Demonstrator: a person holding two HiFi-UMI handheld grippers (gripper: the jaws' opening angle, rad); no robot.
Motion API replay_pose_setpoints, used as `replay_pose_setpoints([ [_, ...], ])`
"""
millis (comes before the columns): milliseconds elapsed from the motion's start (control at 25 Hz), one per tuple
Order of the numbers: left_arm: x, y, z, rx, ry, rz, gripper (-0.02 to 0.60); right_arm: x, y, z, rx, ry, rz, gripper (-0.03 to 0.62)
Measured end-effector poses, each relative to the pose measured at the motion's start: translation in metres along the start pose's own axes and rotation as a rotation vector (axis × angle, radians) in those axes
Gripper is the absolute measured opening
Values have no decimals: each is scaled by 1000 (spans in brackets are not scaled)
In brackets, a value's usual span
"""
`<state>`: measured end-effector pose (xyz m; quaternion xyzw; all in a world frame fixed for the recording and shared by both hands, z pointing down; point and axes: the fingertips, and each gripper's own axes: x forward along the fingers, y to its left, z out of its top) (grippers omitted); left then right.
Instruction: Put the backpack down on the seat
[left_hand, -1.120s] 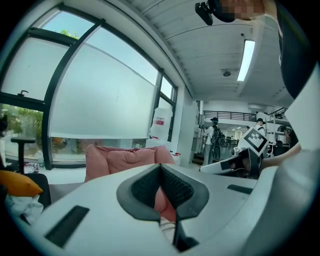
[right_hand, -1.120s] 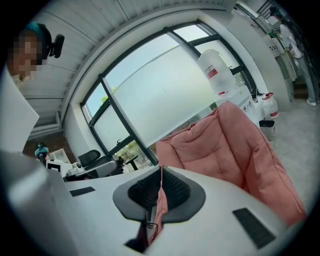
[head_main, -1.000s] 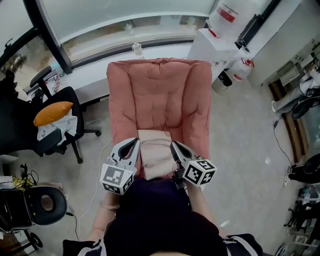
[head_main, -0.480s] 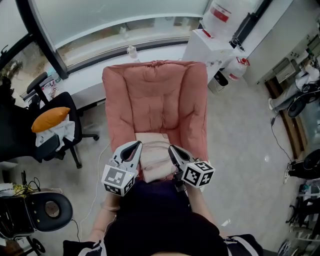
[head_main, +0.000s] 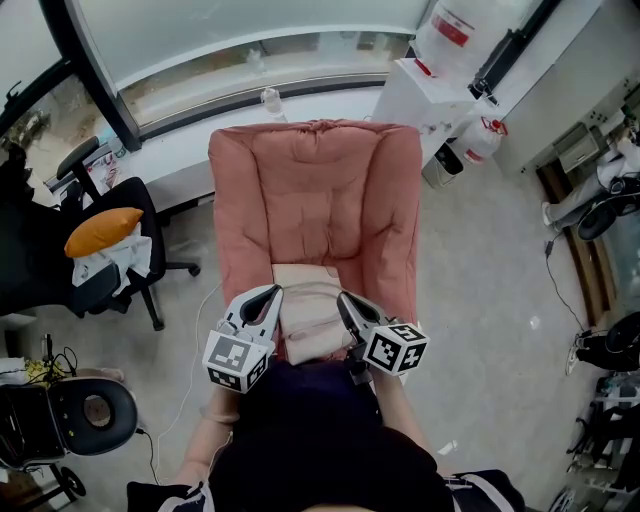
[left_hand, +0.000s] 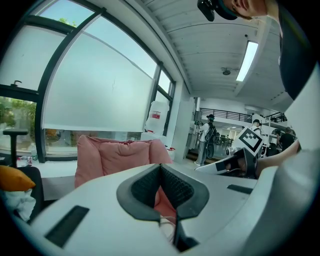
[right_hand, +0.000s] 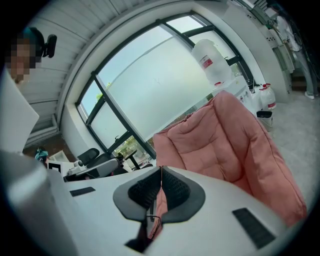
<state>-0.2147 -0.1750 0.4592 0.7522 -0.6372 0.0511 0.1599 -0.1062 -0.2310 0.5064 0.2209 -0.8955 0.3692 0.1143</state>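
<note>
A large pink armchair (head_main: 315, 190) fills the middle of the head view. It is thickly padded, and its seat (head_main: 325, 250) is bare and faces the person. Just short of that seat, over its front edge, is the backpack (head_main: 312, 318), a small, pale pink bag held between the two grippers close to the person's body. From above I cannot tell whether its underside already touches the cushion.

The left gripper (head_main: 270, 292) sits at the bag's left flank and the right gripper (head_main: 346, 298) at its right flank. Each has its jaws pressed together on a thin piece of pink fabric. The left gripper view shows pink cloth (left_hand: 166, 207) caught low between the dark ribbed pads. The right gripper view shows a narrow pink band (right_hand: 159, 202) pinched the same way. These look like the bag's straps or side seams, though I cannot tell which.

The backpack appears soft, limp and fairly light, so it will likely sag and fold rather than keep its shape. Thin fabric could slide out of the pads under a jerk, so the safest hold is probably where a strap meets the body, matched on both sides, to keep the bag level. The padded seat will give under it, so the bag may tip off the front edge unless it is set well back.
</note>
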Motion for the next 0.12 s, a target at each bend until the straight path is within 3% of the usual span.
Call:
replay_pose_setpoints([
  [120,5,-1,-2,-4,5,4,18,2,-5,1,0,9,4,34],
])
